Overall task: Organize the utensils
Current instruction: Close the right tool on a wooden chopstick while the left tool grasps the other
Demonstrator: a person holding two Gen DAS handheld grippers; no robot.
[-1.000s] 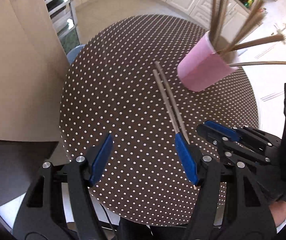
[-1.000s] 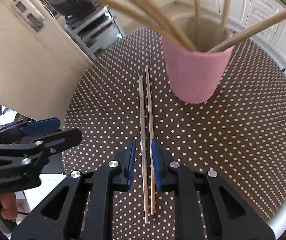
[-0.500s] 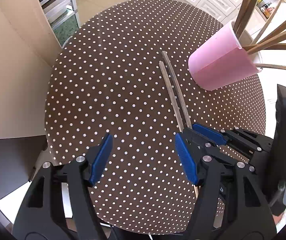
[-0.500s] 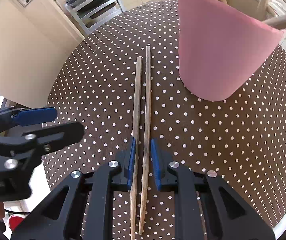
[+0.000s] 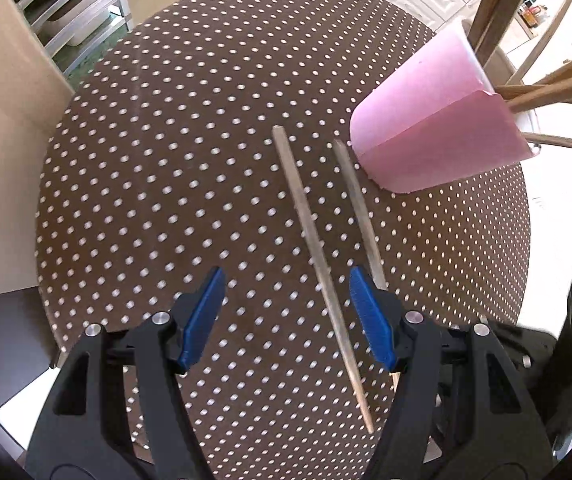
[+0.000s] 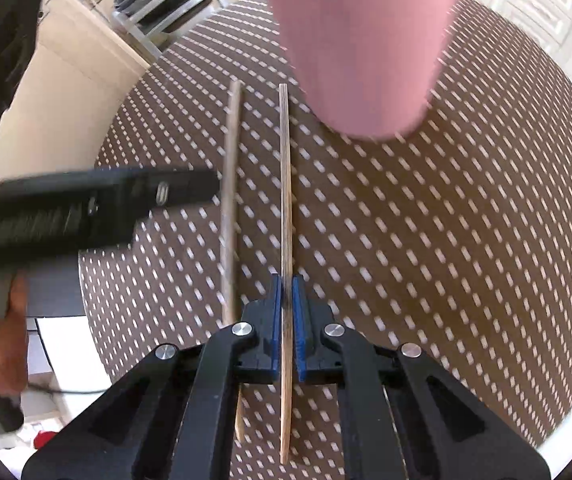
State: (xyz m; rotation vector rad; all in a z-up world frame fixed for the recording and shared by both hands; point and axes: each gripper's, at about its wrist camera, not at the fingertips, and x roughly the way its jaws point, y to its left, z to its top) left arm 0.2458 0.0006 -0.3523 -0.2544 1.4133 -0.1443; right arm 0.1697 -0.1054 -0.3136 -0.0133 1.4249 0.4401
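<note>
Gripping one chopstick [image 6: 286, 216] between clenched blue pads: right gripper [image 6: 285, 308]. Second chopstick [image 5: 318, 256] lies flat on dotted table [image 5: 158, 168], just beside the first. Left gripper [image 5: 286, 312] hovers spread wide, holding nothing. Pink utensil cup [image 5: 434, 136] stands near table's far right edge.

Table cover [image 5: 166, 160]: brown with white dots, smooth, slight sheen, looks like coated cloth or vinyl. Two chopsticks [image 5: 314, 240]: pale wood, matt, fine grain; at 12 o'clock from the right gripper [image 6: 285, 320]. Pink cup [image 5: 438, 136]: matt, smooth, paper-like or plastic, cannot tell which. Utensils in cup [image 5: 558, 88]: brown wood, dull. Gripper bodies: black matt plastic, bright metal pins; left gripper pads [image 5: 202, 316]: blue, ribbed, rubbery.
</note>
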